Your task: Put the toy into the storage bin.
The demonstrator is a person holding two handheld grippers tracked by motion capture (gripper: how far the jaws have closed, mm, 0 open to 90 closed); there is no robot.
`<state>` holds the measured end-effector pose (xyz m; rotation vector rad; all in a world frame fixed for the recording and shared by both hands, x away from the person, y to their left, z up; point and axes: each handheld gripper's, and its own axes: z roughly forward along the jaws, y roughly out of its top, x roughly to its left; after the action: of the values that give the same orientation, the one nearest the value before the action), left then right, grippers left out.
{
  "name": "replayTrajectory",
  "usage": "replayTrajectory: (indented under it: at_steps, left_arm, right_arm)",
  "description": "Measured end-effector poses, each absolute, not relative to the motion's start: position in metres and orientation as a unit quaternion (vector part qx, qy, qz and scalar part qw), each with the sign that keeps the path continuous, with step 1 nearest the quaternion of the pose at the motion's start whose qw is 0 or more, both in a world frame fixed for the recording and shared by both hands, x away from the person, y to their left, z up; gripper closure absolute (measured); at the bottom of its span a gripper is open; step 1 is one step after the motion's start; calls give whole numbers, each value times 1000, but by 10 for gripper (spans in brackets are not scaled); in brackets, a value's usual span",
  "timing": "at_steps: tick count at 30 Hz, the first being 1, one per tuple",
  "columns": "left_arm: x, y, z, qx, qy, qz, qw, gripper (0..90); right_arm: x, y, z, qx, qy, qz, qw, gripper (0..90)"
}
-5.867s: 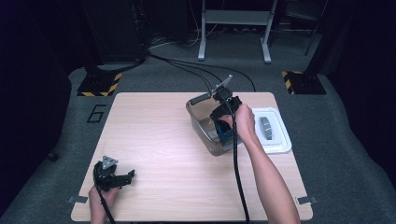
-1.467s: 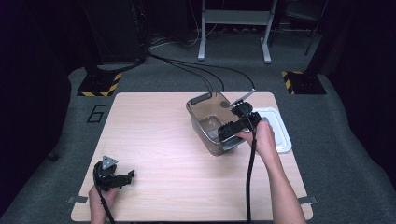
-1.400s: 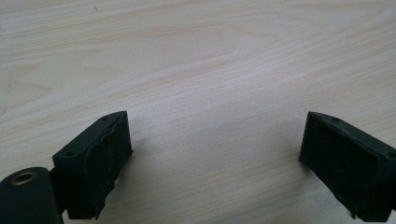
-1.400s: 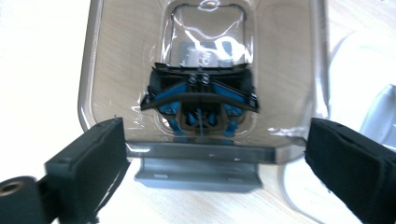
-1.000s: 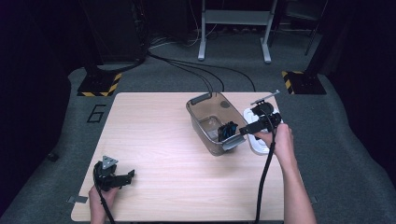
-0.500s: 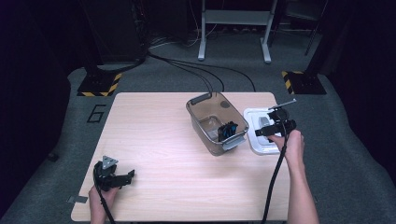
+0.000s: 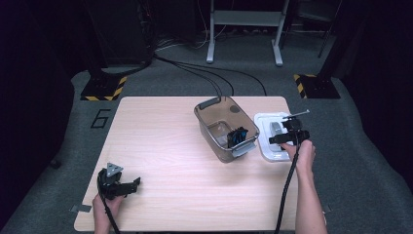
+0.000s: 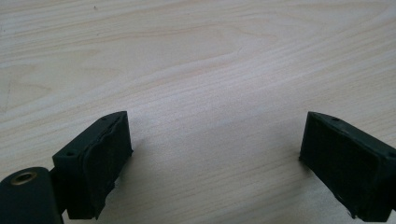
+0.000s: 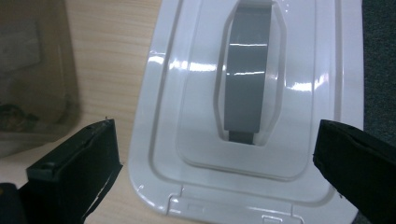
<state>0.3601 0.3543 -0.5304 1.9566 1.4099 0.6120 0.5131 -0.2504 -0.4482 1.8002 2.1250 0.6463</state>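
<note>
The right gripper (image 7: pixel 288 130) has its jaws spread wide and empty, poised over the near end of the white lid (image 9: pixel 299 154), one jaw to each side of it. The lid lies flat at the table's right edge, its grey handle (image 9: pixel 246 70) between the jaws. Since 5.9 s ago this gripper has left the clear bin (image 7: pixel 210 127), where it was reaching inside, and crossed right to the lid; a blue-and-black object (image 7: pixel 237 136) stays in the bin. The left gripper (image 7: pixel 127 185), jaws also open and empty, rests unmoved on the wooden table (image 8: pixel 196 60) near its front-left corner.
</note>
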Motion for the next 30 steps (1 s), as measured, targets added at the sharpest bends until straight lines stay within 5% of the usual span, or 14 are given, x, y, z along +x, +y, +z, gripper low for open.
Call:
replayTrajectory:
  at_steps: [10, 13, 30]
  left_arm:
    - [360, 354, -531, 742, 538, 235, 323, 87]
    - [360, 354, -530, 745, 537, 233, 321, 87]
    - [360, 354, -531, 741, 540, 233, 324, 86]
  right_arm:
    - [527, -255, -474, 638, 710, 241, 177, 205]
    - [532, -257, -482, 644, 699, 244, 195, 338]
    - [539, -250, -493, 637, 697, 239, 226, 639]
